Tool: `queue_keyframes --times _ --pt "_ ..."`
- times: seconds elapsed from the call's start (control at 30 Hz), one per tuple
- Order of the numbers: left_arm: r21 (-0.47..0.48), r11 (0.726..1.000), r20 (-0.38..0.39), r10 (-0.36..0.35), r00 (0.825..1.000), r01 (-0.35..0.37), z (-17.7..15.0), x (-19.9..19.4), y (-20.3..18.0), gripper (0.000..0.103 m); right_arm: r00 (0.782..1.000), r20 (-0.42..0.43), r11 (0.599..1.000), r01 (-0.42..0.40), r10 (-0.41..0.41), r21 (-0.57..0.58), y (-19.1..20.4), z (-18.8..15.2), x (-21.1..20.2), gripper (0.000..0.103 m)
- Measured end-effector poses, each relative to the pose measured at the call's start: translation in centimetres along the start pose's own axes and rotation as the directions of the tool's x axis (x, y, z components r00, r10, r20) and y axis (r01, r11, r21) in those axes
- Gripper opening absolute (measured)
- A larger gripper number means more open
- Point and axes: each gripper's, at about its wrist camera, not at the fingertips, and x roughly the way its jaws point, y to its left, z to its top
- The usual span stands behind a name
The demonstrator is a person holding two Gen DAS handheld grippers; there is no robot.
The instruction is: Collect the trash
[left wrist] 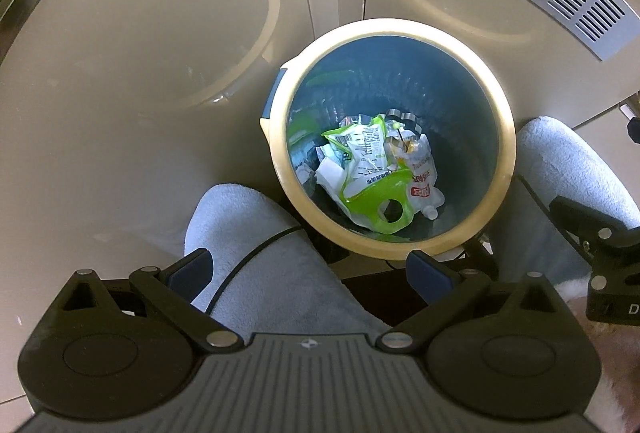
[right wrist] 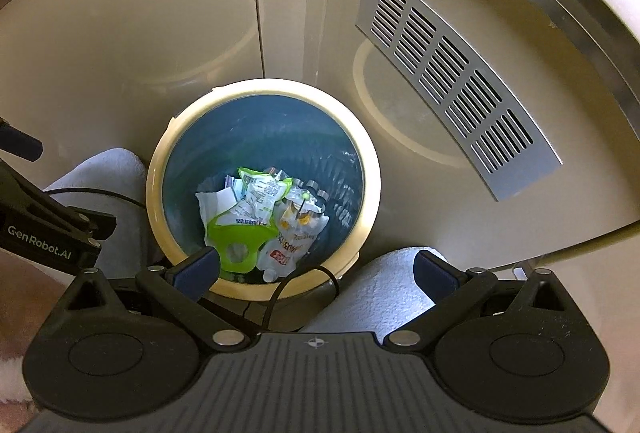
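Note:
A round trash bin with a cream rim [left wrist: 506, 137] and blue inside stands on the floor against a beige cabinet. It holds crumpled trash: a green and white pouch [left wrist: 370, 189], a white and red pouch [left wrist: 422, 181] and scraps of paper. It also shows in the right wrist view by its rim [right wrist: 370, 193] and the green pouch [right wrist: 240, 239]. My left gripper [left wrist: 312, 273] is open and empty, held above and short of the bin. My right gripper [right wrist: 316, 269] is open and empty, above the bin's near rim.
The person's knees in light grey trousers [left wrist: 264, 257] flank the bin on both sides. Beige cabinet doors [left wrist: 140, 33] stand behind it, with a metal vent grille [right wrist: 452, 81] at the right. A black cable [right wrist: 288, 285] hangs near the rim. The other gripper [right wrist: 44, 233] shows at the left.

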Motion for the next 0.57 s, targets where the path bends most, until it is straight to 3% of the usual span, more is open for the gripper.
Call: queue_keyframes --times 0.57 --pt "-0.002 1.0 0.01 0.009 1.0 -0.009 -0.1 -0.7 0.4 0.103 0.999 0.044 1.0 -0.003 0.003 -0.008 -0.2 -0.1 -1.1 0.103"
